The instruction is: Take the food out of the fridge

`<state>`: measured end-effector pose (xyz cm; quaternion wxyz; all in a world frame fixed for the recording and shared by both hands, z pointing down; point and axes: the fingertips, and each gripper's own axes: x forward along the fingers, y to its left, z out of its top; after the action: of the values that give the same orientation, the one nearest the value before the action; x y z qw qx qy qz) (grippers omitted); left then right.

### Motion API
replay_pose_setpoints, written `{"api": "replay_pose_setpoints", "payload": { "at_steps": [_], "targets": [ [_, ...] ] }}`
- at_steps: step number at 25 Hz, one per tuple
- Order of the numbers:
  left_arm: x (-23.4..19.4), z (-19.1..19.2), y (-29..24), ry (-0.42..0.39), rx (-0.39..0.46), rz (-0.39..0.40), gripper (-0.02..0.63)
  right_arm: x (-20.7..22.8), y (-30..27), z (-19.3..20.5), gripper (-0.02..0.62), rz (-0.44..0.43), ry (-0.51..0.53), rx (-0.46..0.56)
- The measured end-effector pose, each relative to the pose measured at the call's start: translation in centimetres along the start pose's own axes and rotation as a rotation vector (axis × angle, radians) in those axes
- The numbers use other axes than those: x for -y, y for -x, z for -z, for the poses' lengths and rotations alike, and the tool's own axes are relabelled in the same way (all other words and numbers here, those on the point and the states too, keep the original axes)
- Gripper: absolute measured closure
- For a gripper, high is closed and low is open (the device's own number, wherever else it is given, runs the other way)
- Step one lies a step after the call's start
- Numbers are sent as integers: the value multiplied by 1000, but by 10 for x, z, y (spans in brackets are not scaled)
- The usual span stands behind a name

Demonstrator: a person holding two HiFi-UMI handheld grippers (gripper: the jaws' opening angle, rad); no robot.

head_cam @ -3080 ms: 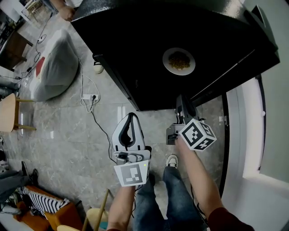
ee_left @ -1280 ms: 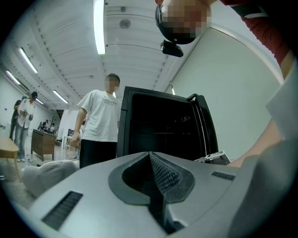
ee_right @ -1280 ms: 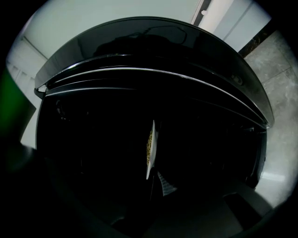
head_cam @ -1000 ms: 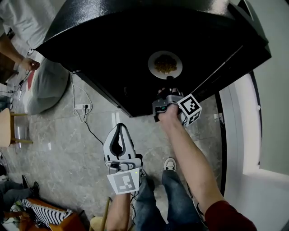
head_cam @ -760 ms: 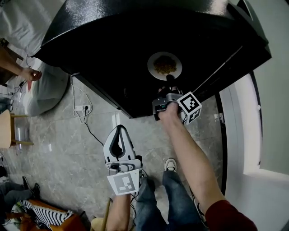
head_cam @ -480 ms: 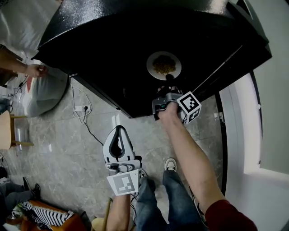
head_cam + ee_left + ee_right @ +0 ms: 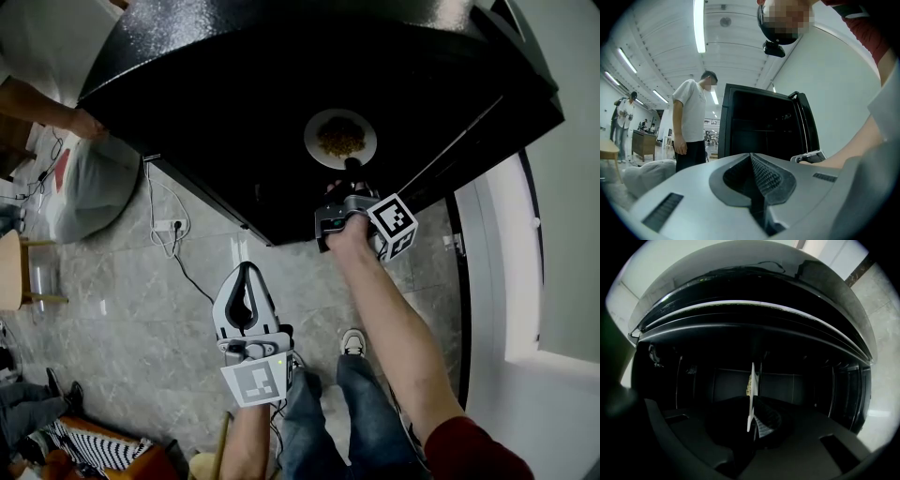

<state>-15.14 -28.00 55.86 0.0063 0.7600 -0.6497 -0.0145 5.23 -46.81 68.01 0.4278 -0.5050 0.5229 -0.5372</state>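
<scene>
Two claws at work, seen from the head view. Far left, a grey beanbag point(image 7: 89, 187) on the tiled floor point(image 7: 141, 309), with a white power strip point(image 7: 178, 225) near it. Low at centre, left claw point(image 7: 246, 270), jaws pressed together on nothing, held over the floor and well apart from the black fridge point(image 7: 216, 103). In the left gripper view, a bystander point(image 7: 691, 117) in a white shirt just left of the fridge. Further right, right claw point(image 7: 349, 172) reaching into the fridge, jaws narrowed onto the near rim of the white plate point(image 7: 312, 141). Plate edge-on between the pads in the right gripper view. Brown food point(image 7: 340, 137) heaped on the plate, inside the fridge.
</scene>
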Motion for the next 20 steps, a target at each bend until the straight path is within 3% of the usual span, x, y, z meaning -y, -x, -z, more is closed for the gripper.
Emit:
{"api": "replay_pose_setpoints", "payload": {
  "at_steps": [20],
  "targets": [
    [4, -13, 3, -18, 32, 15, 594, 0, 25, 3, 561, 21, -19, 3]
  ]
}}
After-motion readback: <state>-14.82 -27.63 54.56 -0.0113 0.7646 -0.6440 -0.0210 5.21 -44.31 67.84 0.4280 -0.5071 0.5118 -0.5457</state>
